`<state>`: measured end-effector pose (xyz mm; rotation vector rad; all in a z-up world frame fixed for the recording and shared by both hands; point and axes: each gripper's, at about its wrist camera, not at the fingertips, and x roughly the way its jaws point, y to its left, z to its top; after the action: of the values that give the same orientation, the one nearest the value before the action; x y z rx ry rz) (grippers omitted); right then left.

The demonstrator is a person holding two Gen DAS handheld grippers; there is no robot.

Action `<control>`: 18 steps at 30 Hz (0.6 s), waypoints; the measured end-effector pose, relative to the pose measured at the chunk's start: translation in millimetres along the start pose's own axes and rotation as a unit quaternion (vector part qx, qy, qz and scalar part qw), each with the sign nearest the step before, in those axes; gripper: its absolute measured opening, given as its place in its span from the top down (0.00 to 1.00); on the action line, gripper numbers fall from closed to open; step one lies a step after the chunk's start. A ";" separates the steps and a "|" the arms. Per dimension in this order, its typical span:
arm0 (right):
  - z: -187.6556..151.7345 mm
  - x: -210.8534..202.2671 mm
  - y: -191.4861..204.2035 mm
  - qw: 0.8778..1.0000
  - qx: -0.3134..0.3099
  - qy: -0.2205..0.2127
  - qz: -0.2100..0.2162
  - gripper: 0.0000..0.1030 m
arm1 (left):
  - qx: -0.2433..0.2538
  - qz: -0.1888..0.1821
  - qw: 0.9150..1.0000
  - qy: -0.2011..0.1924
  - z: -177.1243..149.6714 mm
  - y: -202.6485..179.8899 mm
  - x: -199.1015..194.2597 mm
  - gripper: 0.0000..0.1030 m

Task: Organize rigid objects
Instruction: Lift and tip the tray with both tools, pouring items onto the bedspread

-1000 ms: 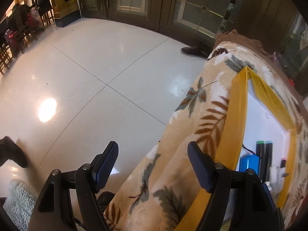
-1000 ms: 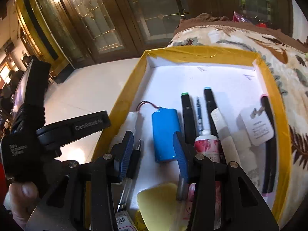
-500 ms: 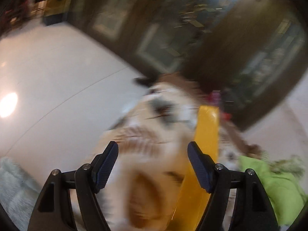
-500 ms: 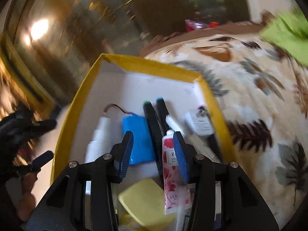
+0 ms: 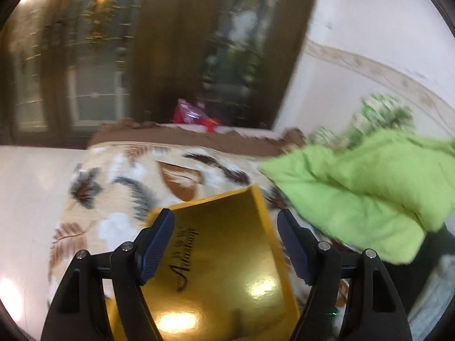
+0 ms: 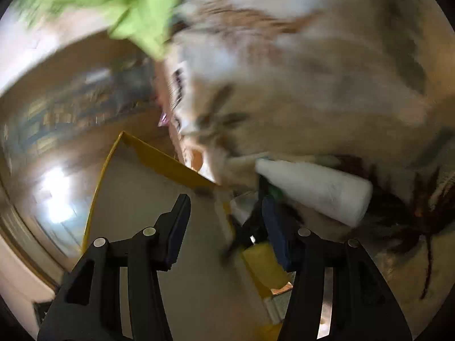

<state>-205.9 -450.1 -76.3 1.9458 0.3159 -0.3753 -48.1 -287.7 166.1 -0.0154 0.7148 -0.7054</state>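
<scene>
The yellow box point(image 5: 221, 258) is tipped up, its glossy gold outside with black script facing the left wrist view. My left gripper point(image 5: 226, 241) stands open with the box between its fingers; contact cannot be told. In the blurred right wrist view the box's pale inside point(image 6: 148, 227) tilts steeply and a white tube point(image 6: 315, 189), a yellow item point(image 6: 264, 264) and dark pens lie spilled on the leaf-patterned blanket point(image 6: 312, 71). My right gripper point(image 6: 226, 224) is open, with the box's yellow edge between its fingers.
A bright green cloth point(image 5: 366, 187) lies on the blanket point(image 5: 119, 176) to the right of the box. Dark wooden glass doors point(image 5: 93, 56) stand behind, with a red packet point(image 5: 190, 113) at the far edge. White tiled floor point(image 5: 28, 184) lies left.
Both grippers swung fast to the right. The box went from lying flat with its items inside to tipped up, and the items have slid out onto the blanket.
</scene>
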 end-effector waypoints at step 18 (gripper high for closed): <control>-33.4 71.1 70.1 0.979 -0.152 0.137 0.000 0.49 | -0.022 -0.023 0.999 -0.041 4.7 27.2 -23.1 0.27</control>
<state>-109.9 -443.1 -33.7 1.6932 0.5198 -0.0505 -41.7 -254.0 176.8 -0.1014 0.6526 -0.7293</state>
